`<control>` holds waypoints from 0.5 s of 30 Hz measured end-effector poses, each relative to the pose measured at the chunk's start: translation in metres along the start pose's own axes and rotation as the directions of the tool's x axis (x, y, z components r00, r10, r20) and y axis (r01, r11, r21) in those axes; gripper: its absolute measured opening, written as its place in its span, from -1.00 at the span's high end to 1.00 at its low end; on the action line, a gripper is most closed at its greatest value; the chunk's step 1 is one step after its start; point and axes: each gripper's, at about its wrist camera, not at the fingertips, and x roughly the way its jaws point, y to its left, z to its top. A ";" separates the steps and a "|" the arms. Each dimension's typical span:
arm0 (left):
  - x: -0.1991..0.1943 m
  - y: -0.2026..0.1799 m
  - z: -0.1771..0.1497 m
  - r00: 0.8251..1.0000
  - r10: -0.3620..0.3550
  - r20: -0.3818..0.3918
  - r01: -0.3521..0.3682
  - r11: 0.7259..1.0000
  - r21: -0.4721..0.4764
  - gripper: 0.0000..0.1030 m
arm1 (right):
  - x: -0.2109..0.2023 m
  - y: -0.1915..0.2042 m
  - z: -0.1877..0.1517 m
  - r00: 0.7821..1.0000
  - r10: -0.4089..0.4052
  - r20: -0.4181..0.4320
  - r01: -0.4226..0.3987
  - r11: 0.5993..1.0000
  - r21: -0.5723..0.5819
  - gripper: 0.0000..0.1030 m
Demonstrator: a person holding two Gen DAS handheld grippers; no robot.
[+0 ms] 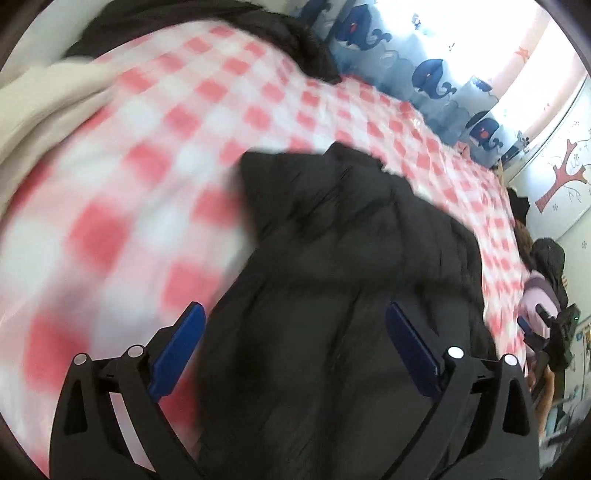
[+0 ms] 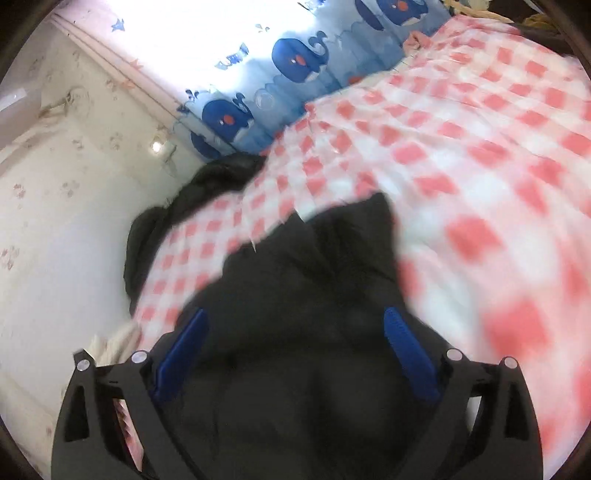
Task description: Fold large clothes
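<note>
A large black padded jacket (image 1: 343, 251) lies on a surface covered with a red-and-white checked cloth (image 1: 155, 155). My left gripper (image 1: 295, 314) is open, its blue pads wide apart just above the jacket's lower part. In the right wrist view the same black jacket (image 2: 317, 295) fills the lower middle. My right gripper (image 2: 295, 321) is open too, its blue pads spread over the jacket. Neither gripper holds fabric. Both views are blurred by motion.
A second dark garment (image 1: 229, 26) and a cream one (image 1: 44, 107) lie at the cloth's far left edge; the dark one also shows in the right wrist view (image 2: 195, 199). Whale-print curtains (image 2: 295, 59) hang behind. A person (image 1: 546, 280) stands at the right.
</note>
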 end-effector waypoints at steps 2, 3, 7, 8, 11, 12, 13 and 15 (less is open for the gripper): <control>-0.016 0.027 -0.036 0.999 -0.005 -0.052 0.002 0.999 -0.054 -0.83 | -0.028 -0.035 -0.030 0.998 -0.010 -0.065 0.013 0.999 0.052 -0.79; -0.019 0.036 -0.049 0.997 -0.013 -0.070 0.007 0.997 -0.078 -0.83 | -0.037 -0.051 -0.043 0.995 0.002 -0.101 0.008 0.994 0.105 -0.79; -0.025 0.059 -0.116 0.982 -0.085 -0.167 0.059 0.986 -0.157 -0.83 | -0.061 -0.083 -0.098 0.971 0.100 -0.215 -0.052 0.975 0.217 -0.79; -0.026 0.059 -0.126 0.979 -0.098 -0.179 0.069 0.984 -0.162 -0.83 | -0.060 -0.085 -0.106 0.961 0.127 -0.246 -0.068 0.969 0.236 -0.79; -0.025 0.058 -0.162 0.956 -0.194 -0.222 0.150 0.968 -0.201 -0.83 | -0.062 -0.085 -0.133 0.927 0.204 -0.315 -0.120 0.957 0.265 -0.79; -0.026 0.057 -0.172 0.948 -0.226 -0.226 0.179 0.961 -0.211 -0.83 | -0.063 -0.081 -0.141 0.915 0.224 -0.335 -0.140 0.956 0.258 -0.79; -0.027 0.055 -0.179 0.939 -0.255 -0.230 0.206 0.954 -0.218 -0.83 | -0.066 -0.079 -0.146 0.907 0.242 -0.345 -0.154 0.953 0.262 -0.79; -0.027 0.051 -0.189 0.916 -0.322 -0.239 0.263 0.932 -0.247 -0.83 | -0.067 -0.077 -0.156 0.887 0.279 -0.369 -0.179 0.942 0.283 -0.79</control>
